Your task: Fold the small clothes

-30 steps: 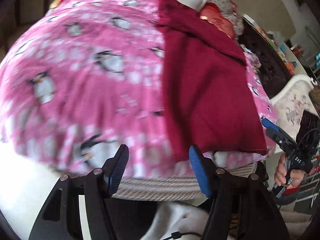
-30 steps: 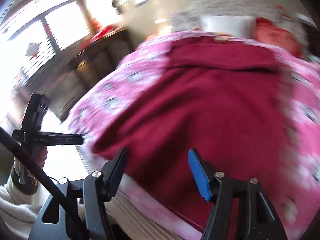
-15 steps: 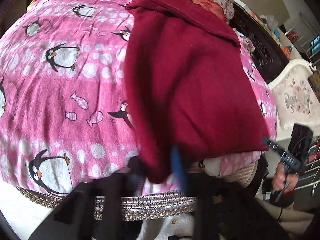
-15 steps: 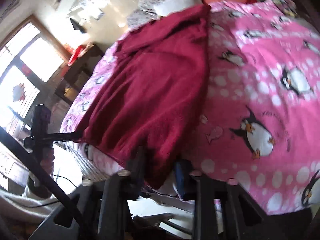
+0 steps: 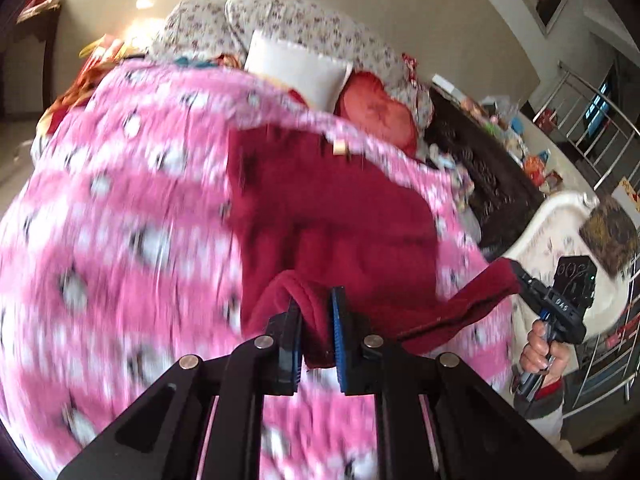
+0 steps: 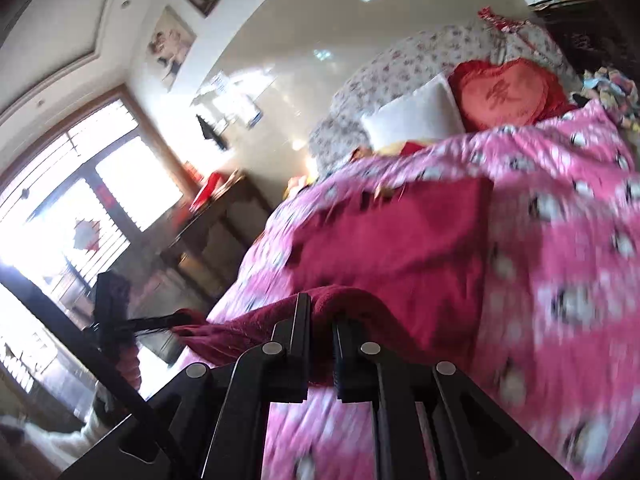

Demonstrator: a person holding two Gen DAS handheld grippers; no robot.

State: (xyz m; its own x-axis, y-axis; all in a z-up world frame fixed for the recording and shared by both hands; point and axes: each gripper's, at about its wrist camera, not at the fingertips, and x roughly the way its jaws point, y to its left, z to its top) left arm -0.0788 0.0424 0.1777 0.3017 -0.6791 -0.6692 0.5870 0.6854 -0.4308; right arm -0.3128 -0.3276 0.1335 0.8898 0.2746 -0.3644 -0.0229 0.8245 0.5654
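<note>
The left tongs [image 5: 316, 332] are clamped on a bunched corner of the dark red garment [image 5: 332, 216], the cloth pinched between the black finger and the blue-padded one at 6 o'clock in the left view. The right tongs [image 6: 320, 336] grip the garment's [image 6: 400, 240] other near corner, fabric humped up over their fingertips at 6 o'clock in the right view.

The garment lies on the pink penguin blanket [image 5: 120, 240] covering the bed. Its far part rests flat toward 12 o'clock, while its near edge is lifted off the blanket and stretched between the two tongs. In the left view that edge runs out to 3 o'clock, where the right tongs [image 5: 520, 276] pinch the corner; a hand [image 5: 540, 352] holds their handle below. In the right view the edge runs to 9 o'clock, ending at the left tongs [image 6: 176, 320].

Much of the blanket [image 6: 560, 240] is blurred. At the head of the bed, toward 12 o'clock in the left view, a white pillow [image 5: 296, 68] leans against a floral headboard [image 5: 320, 28], with a red heart cushion [image 5: 376, 116] touching it on the 3 o'clock side. The right view shows the same pillow [image 6: 416, 120] and cushion [image 6: 504, 92] at 1 o'clock, and a bright window [image 6: 80, 208] at 9 o'clock.
</note>
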